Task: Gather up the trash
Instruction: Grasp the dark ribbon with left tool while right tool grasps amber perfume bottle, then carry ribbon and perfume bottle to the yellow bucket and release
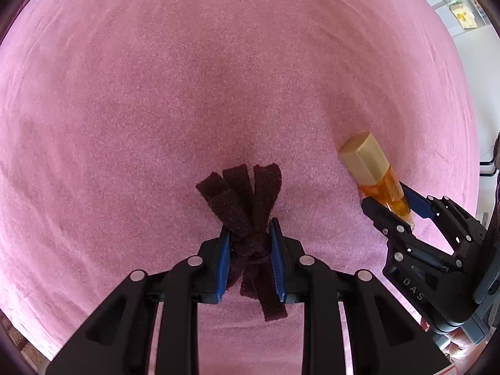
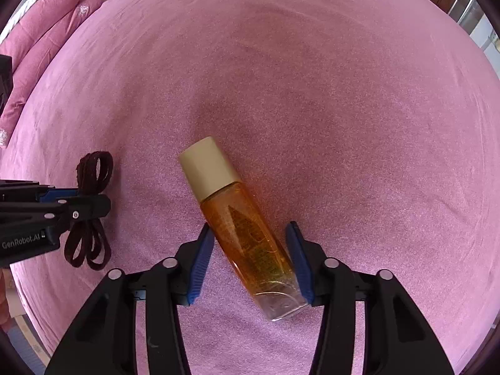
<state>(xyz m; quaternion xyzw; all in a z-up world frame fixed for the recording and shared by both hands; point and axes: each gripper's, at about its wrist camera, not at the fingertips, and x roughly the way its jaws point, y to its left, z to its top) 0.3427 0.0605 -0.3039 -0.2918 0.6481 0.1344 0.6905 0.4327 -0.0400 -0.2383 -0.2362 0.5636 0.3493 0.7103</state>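
A dark brown strip of cloth tied into a knotted bundle (image 1: 247,200) lies on the pink plush bedspread (image 1: 218,78). My left gripper (image 1: 250,228) is shut on its knot, both blue pads pressing the sides; loose ends trail out above and below. A clear bottle of amber liquid with a cream cap (image 2: 237,222) lies slantwise on the bedspread (image 2: 343,109). My right gripper (image 2: 249,226) straddles its lower half, one pad against each side. The left wrist view shows the same bottle (image 1: 372,168) to the right with the right gripper (image 1: 386,195) around it. The left gripper (image 2: 90,198) and cloth bundle (image 2: 93,168) sit at the left edge of the right wrist view.
Pink pillows (image 2: 47,22) lie at the far left end of the bed. A white shelf with small items (image 1: 462,15) stands beyond the bed's right edge. The two grippers work close together, side by side.
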